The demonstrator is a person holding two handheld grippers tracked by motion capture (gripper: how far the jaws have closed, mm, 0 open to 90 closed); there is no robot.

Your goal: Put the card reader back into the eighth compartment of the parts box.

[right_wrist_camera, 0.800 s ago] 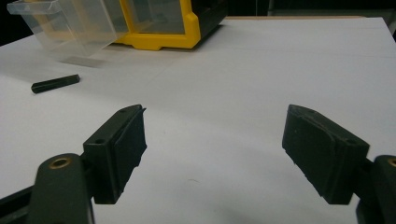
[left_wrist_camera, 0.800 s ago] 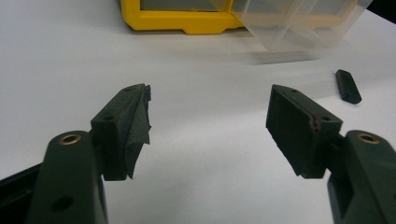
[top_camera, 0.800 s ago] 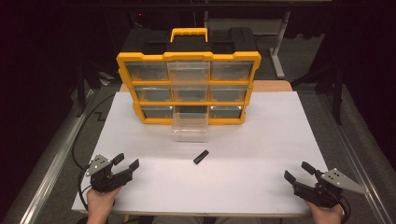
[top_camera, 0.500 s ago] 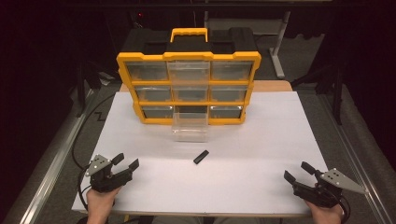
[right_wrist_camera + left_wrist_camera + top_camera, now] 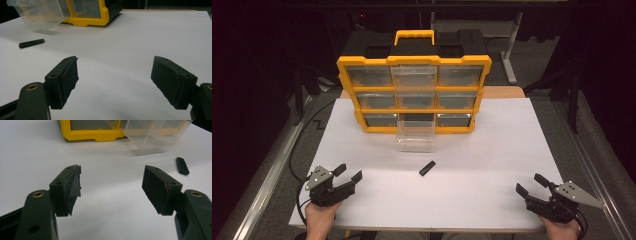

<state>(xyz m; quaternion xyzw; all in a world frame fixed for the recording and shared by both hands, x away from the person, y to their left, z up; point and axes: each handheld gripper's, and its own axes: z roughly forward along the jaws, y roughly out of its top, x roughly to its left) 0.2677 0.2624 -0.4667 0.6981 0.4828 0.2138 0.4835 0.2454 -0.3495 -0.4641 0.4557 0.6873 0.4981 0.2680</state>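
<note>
A yellow and black drawer organizer point(image 5: 414, 90) stands at the far middle of the white table point(image 5: 492, 150). Its bottom middle clear drawer point(image 5: 415, 136) is pulled out toward me, also seen as the clear drawer point(image 5: 152, 132) and the clear drawer point(image 5: 37, 12). A small black bar point(image 5: 427, 168) lies on the table in front of it, shown as the black bar point(image 5: 182, 165) and the black bar point(image 5: 31, 43). My left gripper point(image 5: 347, 173) rests open at the near left; my right gripper point(image 5: 530, 184) rests open at the near right. Both hold nothing.
The organizer's other drawers are closed, with a yellow handle point(image 5: 414, 36) on top. A black cable point(image 5: 297, 155) runs along the table's left edge. Dark floor and a table leg point(image 5: 510, 50) lie beyond the far edge.
</note>
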